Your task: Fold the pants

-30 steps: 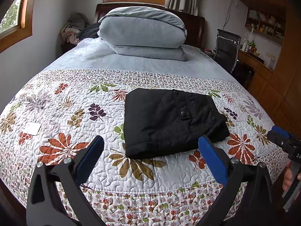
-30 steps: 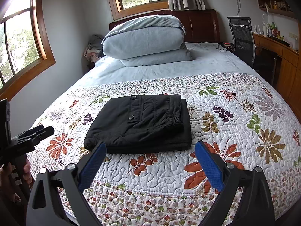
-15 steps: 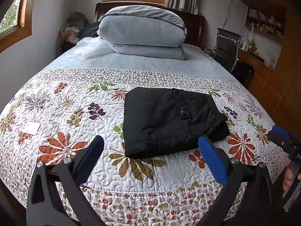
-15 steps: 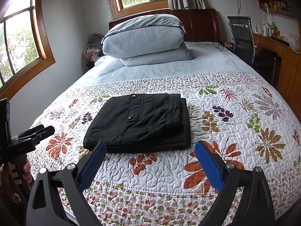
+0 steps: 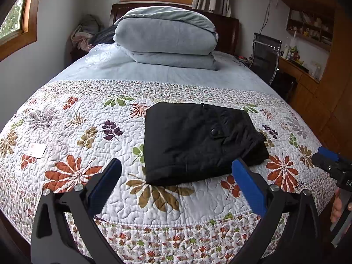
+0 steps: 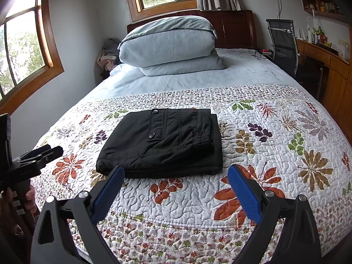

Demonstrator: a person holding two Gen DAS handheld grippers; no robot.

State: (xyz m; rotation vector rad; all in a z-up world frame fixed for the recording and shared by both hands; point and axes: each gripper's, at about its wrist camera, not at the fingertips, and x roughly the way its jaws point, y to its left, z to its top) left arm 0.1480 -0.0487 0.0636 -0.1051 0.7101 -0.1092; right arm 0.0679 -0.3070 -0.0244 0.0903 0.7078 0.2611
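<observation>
Black pants point(image 6: 161, 143), folded into a compact rectangle with two snap buttons showing, lie on a white quilted bedspread point(image 6: 275, 154) printed with coloured leaves. The right gripper point(image 6: 173, 183), black with blue-padded fingers point(image 6: 244, 192), hangs above the near edge of the bed with its jaws spread wide, clear of the fabric. At the left edge, the left gripper point(image 6: 47, 151) shows side-on, gripped by a hand point(image 6: 28, 200). A folded pale blue duvet point(image 6: 169, 44) sits against the dark wooden headboard point(image 6: 237, 29).

Black left gripper point(image 5: 176, 171), right gripper point(image 6: 173, 179): blue ribbed pads, silver screws.
</observation>
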